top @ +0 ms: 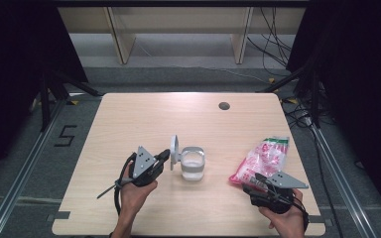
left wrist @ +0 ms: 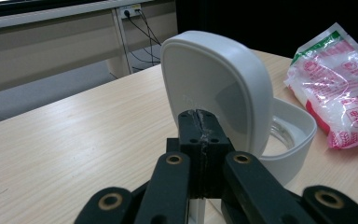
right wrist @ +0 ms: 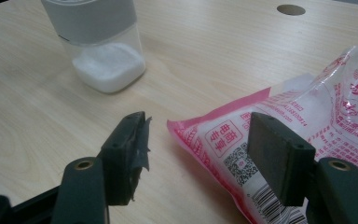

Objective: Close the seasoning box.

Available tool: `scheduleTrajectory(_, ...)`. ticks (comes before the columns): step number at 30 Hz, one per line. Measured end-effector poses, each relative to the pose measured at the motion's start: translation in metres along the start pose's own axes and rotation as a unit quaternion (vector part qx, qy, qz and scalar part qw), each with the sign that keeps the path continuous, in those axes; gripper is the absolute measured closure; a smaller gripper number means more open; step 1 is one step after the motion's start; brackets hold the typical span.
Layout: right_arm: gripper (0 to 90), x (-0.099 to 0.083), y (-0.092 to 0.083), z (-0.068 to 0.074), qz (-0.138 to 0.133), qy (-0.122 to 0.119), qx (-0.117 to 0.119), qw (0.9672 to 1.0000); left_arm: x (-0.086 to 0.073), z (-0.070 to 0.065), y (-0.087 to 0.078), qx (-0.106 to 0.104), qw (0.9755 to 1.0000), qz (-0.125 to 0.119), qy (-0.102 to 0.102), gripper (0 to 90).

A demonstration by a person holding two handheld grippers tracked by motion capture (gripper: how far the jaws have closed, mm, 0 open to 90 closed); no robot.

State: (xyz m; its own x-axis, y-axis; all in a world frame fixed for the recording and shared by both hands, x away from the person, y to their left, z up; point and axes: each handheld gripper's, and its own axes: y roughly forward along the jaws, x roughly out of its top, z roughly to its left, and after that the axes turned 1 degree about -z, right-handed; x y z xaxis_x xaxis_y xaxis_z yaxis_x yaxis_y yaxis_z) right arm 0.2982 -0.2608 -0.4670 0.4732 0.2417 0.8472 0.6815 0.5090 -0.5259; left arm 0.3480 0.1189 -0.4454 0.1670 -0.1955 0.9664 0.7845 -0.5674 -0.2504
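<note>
- Container [top: 193, 168] with a clear body and a grey-white collar stands near the middle of the table [top: 129, 119]; a layer of white grains lies in its bottom, seen in the right gripper view.
- Its white hinged lid [left wrist: 214, 88] stands open and upright on the container's left side.
- Left gripper [left wrist: 200, 135] sits just in front of that lid, jaws pressed together with nothing between them; their tips are at the lid's lower edge, and whether they touch it I cannot tell.
- Right gripper [right wrist: 196, 154] rests at the table's near right, jaws spread apart.
- Pink-and-white plastic bag [right wrist: 279, 140] lies flat on the table; its near corner reaches into the gap between the right jaws, and the pads do not press on it.
- Container and bag are well apart.
</note>
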Motion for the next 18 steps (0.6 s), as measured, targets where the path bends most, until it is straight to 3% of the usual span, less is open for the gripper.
scheduleTrajectory(2, 38.3, 0.0002, 0.0008, -0.0024, -0.004, -0.011, 0.001, 0.9999, 0.0009, -0.0008, 0.0008, -0.001, 1.0, 0.0, 0.004, 89.2)
scheduleTrajectory(7, 38.2, -0.0003, 0.0019, -0.0017, -0.006, -0.011, 0.004, 0.9999, 0.0026, -0.0027, 0.0029, -0.003, 1.0, 0.0, 0.006, 89.2)
scheduleTrajectory(8, 38.2, -0.0004, 0.0019, -0.0016, -0.006, -0.011, 0.004, 0.9999, 0.0032, -0.0009, 0.005, -0.009, 0.9997, -0.011, 0.02, 89.2)
scheduleTrajectory(10, 38.2, -0.0007, 0.0017, -0.0022, -0.003, -0.019, 0.004, 0.9998, 0.0036, -0.0018, 0.0044, -0.006, 0.9998, -0.006, 0.02, 89.2)
scheduleTrajectory(16, 38.1, -0.0009, 0.0024, -0.0009, -0.004, -0.014, 0.005, 0.9999, 0.0049, -0.0042, 0.0051, -0.009, 0.9996, -0.008, 0.025, 89.2)
scheduleTrajectory(17, 38.1, -0.001, 0.0006, 0.0024, 0.005, 0.002, 0.0, 1.0, 0.0048, -0.0053, 0.0059, -0.012, 0.9996, -0.014, 0.023, 89.2)
scheduleTrajectory(18, 38.1, -0.001, 0.0011, 0.0018, 0.006, -0.004, 0.004, 1.0, 0.0055, -0.0058, 0.0049, -0.012, 0.9995, -0.01, 0.027, 89.2)
